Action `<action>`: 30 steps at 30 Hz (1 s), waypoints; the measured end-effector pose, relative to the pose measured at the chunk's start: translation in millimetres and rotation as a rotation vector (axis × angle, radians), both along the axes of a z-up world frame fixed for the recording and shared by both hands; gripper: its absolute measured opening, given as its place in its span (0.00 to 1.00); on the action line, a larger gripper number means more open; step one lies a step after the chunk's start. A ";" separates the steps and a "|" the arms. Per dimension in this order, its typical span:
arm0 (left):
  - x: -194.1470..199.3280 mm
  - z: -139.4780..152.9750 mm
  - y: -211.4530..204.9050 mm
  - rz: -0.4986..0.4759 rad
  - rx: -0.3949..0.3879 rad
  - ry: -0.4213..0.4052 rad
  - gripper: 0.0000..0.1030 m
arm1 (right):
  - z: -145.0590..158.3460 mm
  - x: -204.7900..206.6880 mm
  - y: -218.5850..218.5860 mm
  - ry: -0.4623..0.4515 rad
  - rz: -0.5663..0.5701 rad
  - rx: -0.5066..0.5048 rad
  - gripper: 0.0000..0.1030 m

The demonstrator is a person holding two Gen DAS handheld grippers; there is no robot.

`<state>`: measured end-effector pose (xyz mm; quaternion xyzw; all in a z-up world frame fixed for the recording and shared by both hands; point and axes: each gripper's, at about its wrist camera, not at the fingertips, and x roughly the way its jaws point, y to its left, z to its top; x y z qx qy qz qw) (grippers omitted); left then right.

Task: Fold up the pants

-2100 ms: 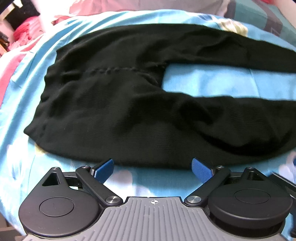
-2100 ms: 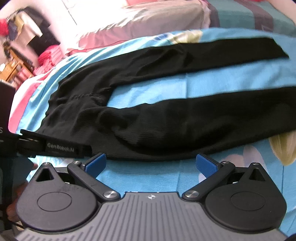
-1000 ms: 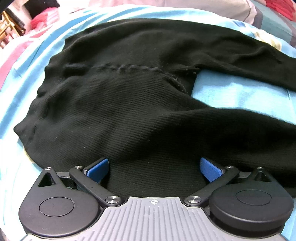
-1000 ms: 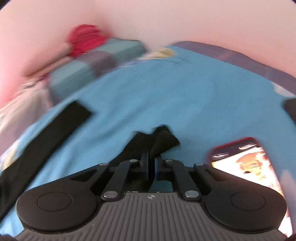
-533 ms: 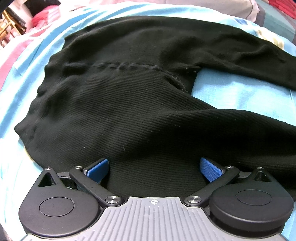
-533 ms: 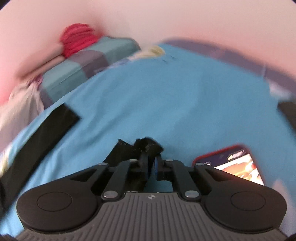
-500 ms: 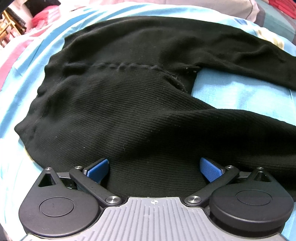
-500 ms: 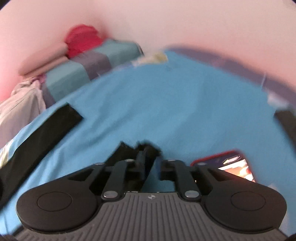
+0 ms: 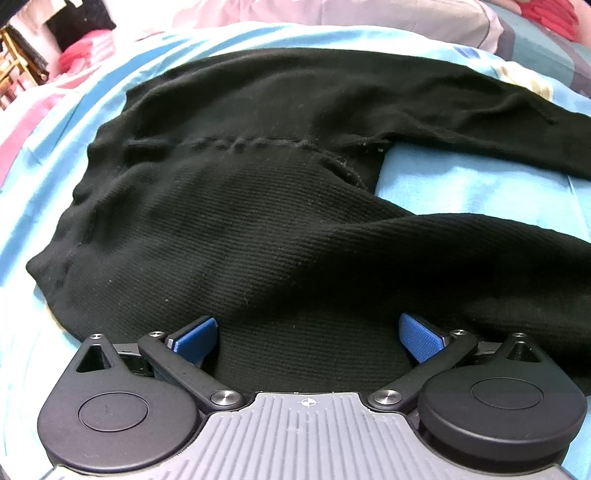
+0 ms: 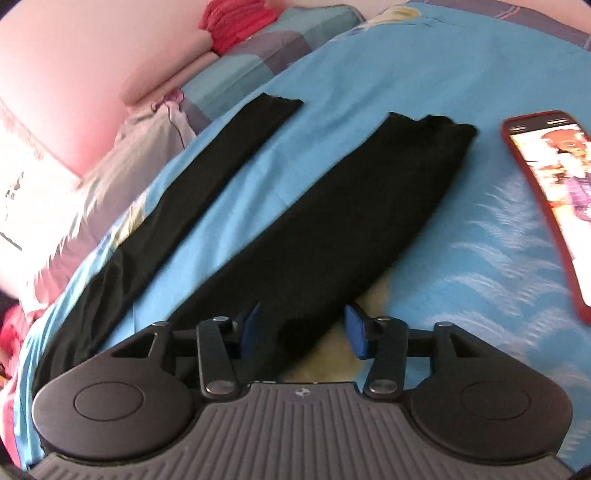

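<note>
Black knit pants (image 9: 258, 229) lie flat on a blue bedsheet (image 9: 461, 192), waist to the left and legs running right. My left gripper (image 9: 308, 336) hovers open and wide over the near edge of the hip; its blue pads touch nothing. In the right wrist view the two legs lie apart, the near leg (image 10: 351, 221) and the far leg (image 10: 207, 173), each ending in a flat hem. My right gripper (image 10: 303, 330) sits over the near leg partway along it. Its jaws are opening, the cloth lies beneath them, and the pads do not press it.
A phone in a red case (image 10: 546, 199), screen lit, lies on the sheet right of the near leg's hem. Pillows and folded bedding (image 10: 258, 55) line the far side by a pink wall. Red cloth (image 10: 236, 22) is piled on them.
My right gripper, shut on the near leg's hem a second ago, has let it go, opened and drawn back along the leg. The hem now lies flat. The left gripper has not moved.
</note>
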<state>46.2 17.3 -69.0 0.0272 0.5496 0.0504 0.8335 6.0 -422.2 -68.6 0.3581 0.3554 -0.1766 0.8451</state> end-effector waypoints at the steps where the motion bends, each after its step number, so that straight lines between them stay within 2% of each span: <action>1: -0.7 -0.1 -0.1 -0.004 0.000 -0.002 1.00 | -0.3 5.7 1.2 0.001 -0.010 0.005 0.34; 2: -1.3 0.0 -0.3 -0.012 0.001 -0.005 1.00 | 1.4 10.4 -1.2 0.008 0.010 0.001 0.08; 4: -3.2 0.5 0.3 -0.026 -0.004 -0.009 1.00 | 3.6 8.5 -12.8 0.035 0.039 -0.014 0.06; 6: -4.5 0.9 1.8 -0.040 -0.012 -0.010 1.00 | 4.1 -14.8 -22.7 0.049 0.001 0.004 0.05; 9: -7.8 0.6 4.2 -0.064 -0.019 -0.022 1.00 | 2.0 -27.1 -22.8 0.064 -0.024 0.044 0.08; 10: -8.8 0.8 4.2 -0.073 -0.018 -0.026 1.00 | 4.4 -27.2 -21.6 0.073 -0.040 0.043 0.15; 11: -9.1 1.2 4.2 -0.080 -0.019 -0.025 1.00 | 10.2 -28.2 -18.9 0.086 -0.054 0.023 0.29; 13: -7.6 3.0 5.9 -0.091 -0.029 -0.008 1.00 | 31.9 -28.1 -0.2 0.084 -0.013 -0.138 0.36; 14: -7.0 4.7 6.6 -0.095 -0.033 0.000 1.00 | 40.0 -27.6 17.4 0.061 0.070 -0.235 0.38; 16: -8.9 10.8 7.2 -0.112 -0.033 -0.001 1.00 | 53.0 -28.7 67.0 0.019 0.329 -0.411 0.45; 17: -11.0 13.2 7.1 -0.120 -0.025 -0.013 1.00 | 53.7 -28.6 88.9 0.000 0.463 -0.452 0.50; 19: -14.0 16.6 7.1 -0.133 0.002 -0.036 1.00 | 50.7 -28.5 136.1 -0.041 0.720 -0.542 0.52; 21: -12.4 17.2 7.6 -0.141 0.018 -0.048 1.00 | 38.8 -22.5 180.0 -0.031 0.955 -0.626 0.54; 24: -2.2 6.9 10.5 -0.129 0.041 -0.010 1.00 | 17.7 -11.5 220.7 -0.018 1.133 -0.727 0.52; 25: -0.4 5.4 14.3 -0.114 0.019 -0.006 1.00 | 10.0 -5.3 229.2 0.014 1.175 -0.754 0.47; 27: -0.9 5.4 19.4 -0.100 -0.008 0.002 1.00 | 2.5 -0.2 231.3 0.006 1.212 -0.754 0.27; 28: -3.0 5.6 20.1 -0.109 -0.007 0.004 1.00 | 2.2 -0.3 227.1 0.006 1.207 -0.718 0.06; 30: -11.5 5.9 23.1 -0.125 -0.004 0.012 1.00 | 9.9 -8.8 218.6 0.023 1.194 -0.648 0.05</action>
